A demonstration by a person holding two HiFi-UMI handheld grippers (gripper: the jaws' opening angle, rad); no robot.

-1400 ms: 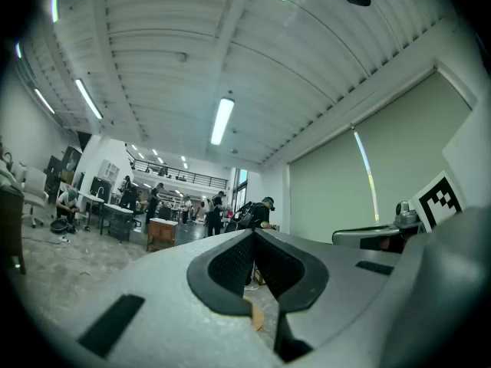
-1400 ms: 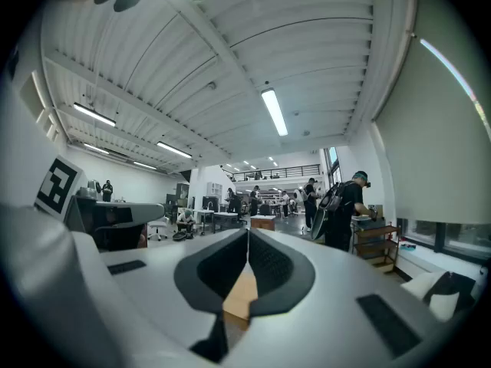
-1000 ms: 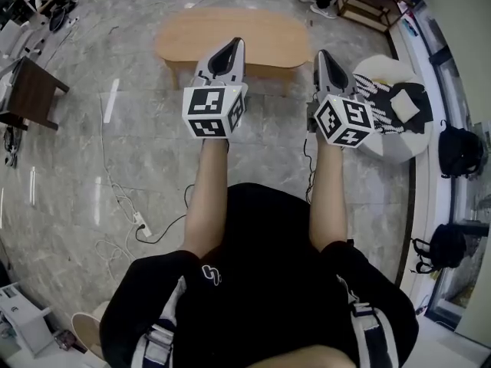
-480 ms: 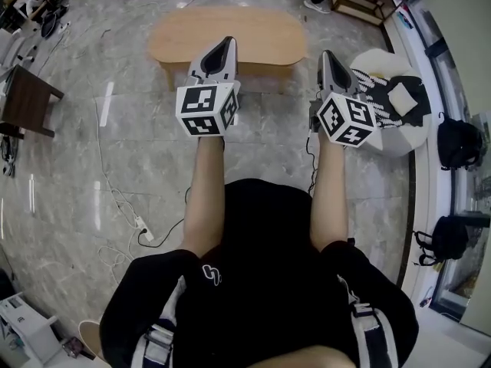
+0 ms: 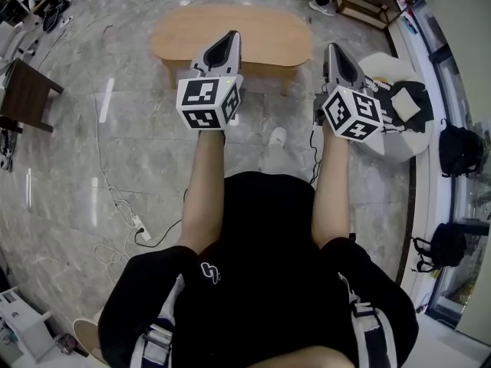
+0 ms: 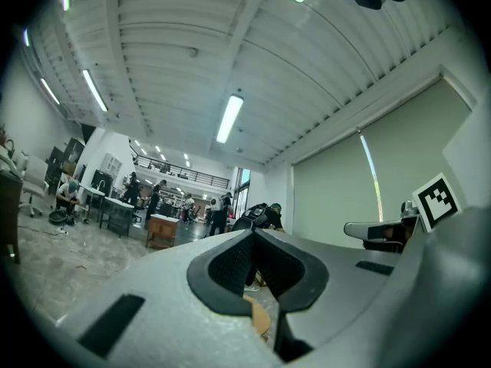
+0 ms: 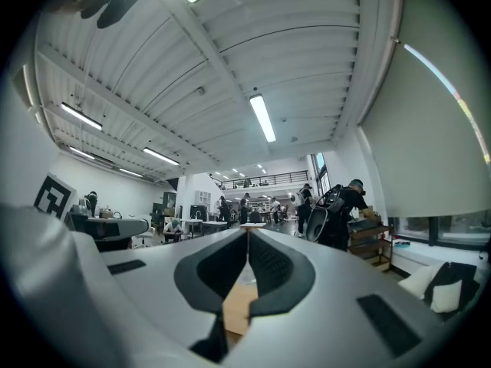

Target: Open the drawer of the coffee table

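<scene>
The coffee table is a low oval wooden table on the marble floor, in the upper middle of the head view. I cannot make out its drawer front from here. My left gripper is held out level with its tip over the table's near side, jaws shut and empty. My right gripper is level too, by the table's right end, also shut on nothing. In the left gripper view the shut jaws show a sliver of the table's wood below them. The right gripper view has shut jaws and table wood.
A white round pouf with a black-and-white cloth stands right of the table. A dark wooden stool is at far left. Cables trail across the floor, and black backpacks line the right wall. My white shoe shows between my arms.
Both grippers have drifted a little toward the table, still shut. A white shoe has come into view between my arms as I step forward.
</scene>
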